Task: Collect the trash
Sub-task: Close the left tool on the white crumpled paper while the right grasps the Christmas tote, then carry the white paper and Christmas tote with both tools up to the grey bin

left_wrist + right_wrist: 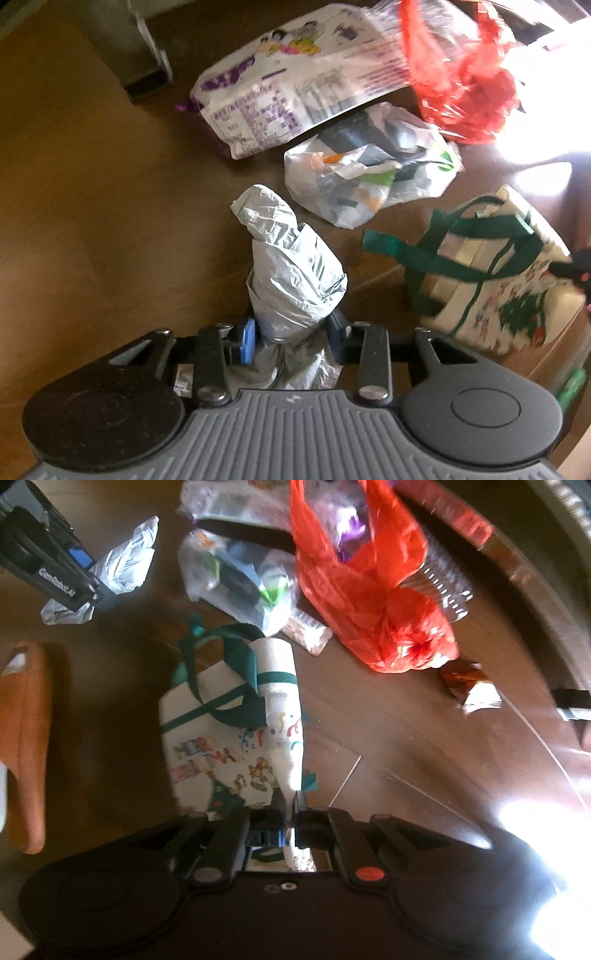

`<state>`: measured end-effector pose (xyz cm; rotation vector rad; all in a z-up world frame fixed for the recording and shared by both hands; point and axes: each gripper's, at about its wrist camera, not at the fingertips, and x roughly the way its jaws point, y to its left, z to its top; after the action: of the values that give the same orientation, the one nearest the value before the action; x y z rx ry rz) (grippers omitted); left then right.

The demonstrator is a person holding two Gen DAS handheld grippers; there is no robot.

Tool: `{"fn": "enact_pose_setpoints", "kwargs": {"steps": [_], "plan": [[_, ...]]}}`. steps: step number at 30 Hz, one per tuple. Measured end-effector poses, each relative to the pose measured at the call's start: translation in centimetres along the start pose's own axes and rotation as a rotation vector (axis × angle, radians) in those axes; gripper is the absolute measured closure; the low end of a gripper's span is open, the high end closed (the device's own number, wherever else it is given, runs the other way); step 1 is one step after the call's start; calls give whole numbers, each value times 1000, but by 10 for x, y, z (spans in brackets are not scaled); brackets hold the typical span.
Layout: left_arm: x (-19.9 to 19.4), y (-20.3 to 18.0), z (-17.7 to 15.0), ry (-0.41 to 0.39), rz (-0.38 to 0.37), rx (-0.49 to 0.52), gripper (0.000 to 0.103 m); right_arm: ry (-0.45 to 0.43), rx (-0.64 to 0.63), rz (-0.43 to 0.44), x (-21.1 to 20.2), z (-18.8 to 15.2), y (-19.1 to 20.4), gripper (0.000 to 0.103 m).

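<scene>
Left gripper (291, 334): jaws clenched on a crumpled grey plastic mailer bag (291, 269), letters on it unreadable. Right gripper (290, 812): jaws clamped on the edge of a white Christmas gift bag (221, 746) with green ribbon handles; blurred print seems to read "MERRY CHRISTMAS".

From the left wrist view, on the brown wooden floor (92, 221): clear plastic bag of scraps (369, 173) at 1 o'clock, white-and-purple printed package (288, 85) at 12, red plastic bag (465, 81) at 2. Package text too blurred to read.
</scene>
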<state>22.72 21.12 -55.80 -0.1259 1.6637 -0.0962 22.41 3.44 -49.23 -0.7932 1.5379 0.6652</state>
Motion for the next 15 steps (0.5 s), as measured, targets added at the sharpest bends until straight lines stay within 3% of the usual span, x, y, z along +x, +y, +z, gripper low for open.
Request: {"fn": "enact_pose_setpoints", "kwargs": {"steps": [6, 9, 15], "plan": [[-61, -10, -11, -74, 10, 124, 66, -60, 64, -29, -56, -9, 1, 101], [-97, -18, -19, -154, 14, 179, 66, -101, 109, -31, -90, -15, 0, 101], [-176, -37, -21, -305, 26, 275, 66, -263, 223, -62, -155, -33, -16, 101]]}}
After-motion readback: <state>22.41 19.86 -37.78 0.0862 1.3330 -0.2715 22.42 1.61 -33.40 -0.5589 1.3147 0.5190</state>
